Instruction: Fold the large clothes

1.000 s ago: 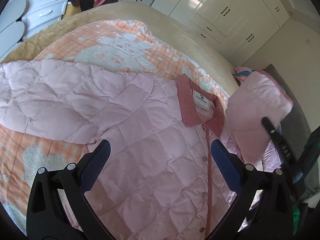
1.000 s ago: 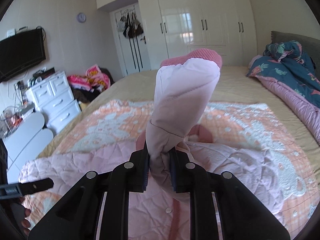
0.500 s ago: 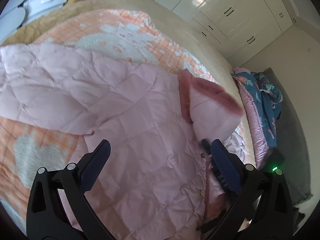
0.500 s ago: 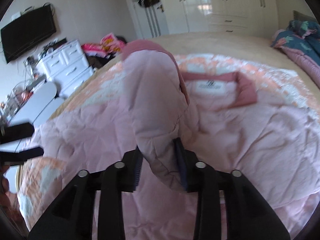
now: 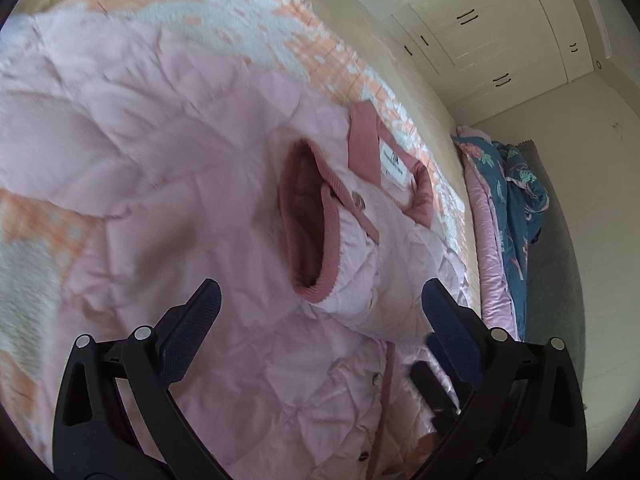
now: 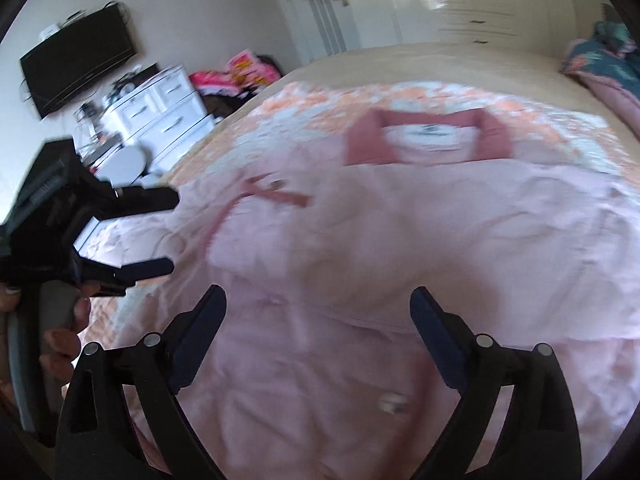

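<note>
A pink quilted jacket [image 5: 168, 184] lies spread on the bed, its darker pink collar [image 5: 404, 168] at the far end. One sleeve [image 5: 360, 256] is folded across the chest, its ribbed cuff [image 5: 308, 216] open toward me. My left gripper [image 5: 320, 312] is open and empty just above the jacket's front. My right gripper [image 6: 318, 320] is open and empty over the jacket [image 6: 400, 248]; the collar [image 6: 428, 136] lies ahead. The left gripper also shows at the left of the right wrist view [image 6: 160, 232].
The jacket lies on an orange and white blanket [image 5: 240, 20] over a beige bed [image 6: 400, 60]. A blue floral quilt [image 5: 516, 200] is bundled at the bed's right side. White drawers [image 6: 160, 104], a TV [image 6: 76, 64] and wardrobes [image 5: 480, 20] line the walls.
My right gripper carried the sleeve across the jacket's chest, then opened and let it go. The sleeve now lies on the jacket. My left gripper has moved closer, still open.
</note>
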`<state>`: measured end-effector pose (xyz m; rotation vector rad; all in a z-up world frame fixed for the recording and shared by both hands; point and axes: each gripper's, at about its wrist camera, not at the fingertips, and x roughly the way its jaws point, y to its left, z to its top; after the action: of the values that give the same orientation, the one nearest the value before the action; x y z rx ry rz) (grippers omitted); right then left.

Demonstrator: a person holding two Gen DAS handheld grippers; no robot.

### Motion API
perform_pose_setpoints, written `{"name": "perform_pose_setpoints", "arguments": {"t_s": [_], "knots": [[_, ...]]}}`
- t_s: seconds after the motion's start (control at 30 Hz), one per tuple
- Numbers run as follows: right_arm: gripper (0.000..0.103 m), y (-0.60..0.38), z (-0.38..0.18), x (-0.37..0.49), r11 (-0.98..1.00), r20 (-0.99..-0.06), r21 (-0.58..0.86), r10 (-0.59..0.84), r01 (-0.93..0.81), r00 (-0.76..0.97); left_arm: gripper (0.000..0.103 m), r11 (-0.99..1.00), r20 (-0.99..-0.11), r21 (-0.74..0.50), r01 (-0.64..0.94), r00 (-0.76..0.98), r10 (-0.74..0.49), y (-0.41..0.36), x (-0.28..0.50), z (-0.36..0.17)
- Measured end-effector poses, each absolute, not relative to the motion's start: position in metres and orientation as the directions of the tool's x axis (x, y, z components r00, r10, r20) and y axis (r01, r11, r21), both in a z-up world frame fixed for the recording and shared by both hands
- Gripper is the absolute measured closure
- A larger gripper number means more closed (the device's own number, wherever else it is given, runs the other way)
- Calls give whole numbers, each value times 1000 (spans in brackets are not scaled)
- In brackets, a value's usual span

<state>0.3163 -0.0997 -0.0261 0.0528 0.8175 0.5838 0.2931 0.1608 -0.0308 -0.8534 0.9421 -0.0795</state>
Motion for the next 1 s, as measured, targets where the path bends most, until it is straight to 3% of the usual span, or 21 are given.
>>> {"name": "perform_pose_setpoints", "arguments": {"t_s": [0.27, 0.33, 0.4, 0.5, 0.53, 0.73, 1.0], "knots": [[11, -192, -19, 314, 937, -668, 217, 348, -274, 658, 14, 681, -679, -674, -286, 604, -418, 133, 312, -45], [11, -213, -21, 312, 950, -672, 215, 312, -226, 672, 25, 716, -699, -640, -280, 598, -391, 124, 318, -48], [11, -229, -24, 313, 959, -680, 214, 282, -185, 676, 53, 759, -728, -591, -273, 587, -355, 116, 323, -49], [11, -248, -24, 315, 969, -686, 203, 244, -141, 685, 83, 851, -766, -473, -227, 583, -271, 104, 327, -36], [11, -254, -22, 317, 969, -682, 205, 242, -136, 690, 86, 861, -763, -461, -215, 591, -261, 104, 326, -31], [11, -252, -3, 340, 972, -662, 174, 236, -161, 711, 89, 916, -730, -354, -188, 668, -144, 114, 317, -1], [11, -231, -31, 379, 975, -756, 139, 218, -174, 617, 88, 921, -809, -305, -243, 576, -116, 123, 316, -46]]}}
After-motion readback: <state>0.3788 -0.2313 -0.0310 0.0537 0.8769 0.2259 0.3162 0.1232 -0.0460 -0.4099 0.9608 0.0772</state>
